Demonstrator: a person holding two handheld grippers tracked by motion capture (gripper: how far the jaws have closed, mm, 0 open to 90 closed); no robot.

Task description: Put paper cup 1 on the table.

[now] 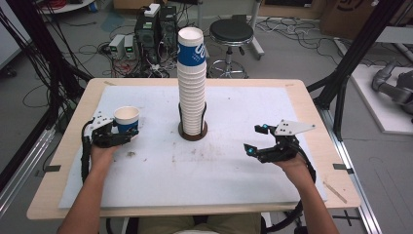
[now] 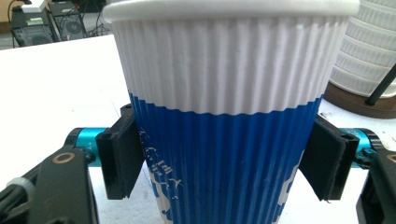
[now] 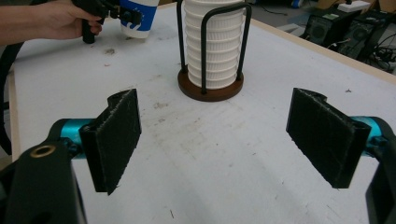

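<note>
Left gripper (image 1: 127, 136), frame left: I have its fingers (image 2: 122, 158) pinching an upright blue-and-white cup (image 2: 229, 116). Right gripper (image 1: 253, 140), frame right: fingers (image 3: 114, 137) spread above bare worktop (image 1: 160, 170).

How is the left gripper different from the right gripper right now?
The left gripper is shut on a blue-and-white paper cup, its pads pressed to both sides; the right gripper holds nothing, its jaws standing apart over the bare white mat. In the high view, the left gripper sits at the table's left side, the right gripper at its right side, with the cup stack between them. Both have black pads and are held by a hand.
</note>
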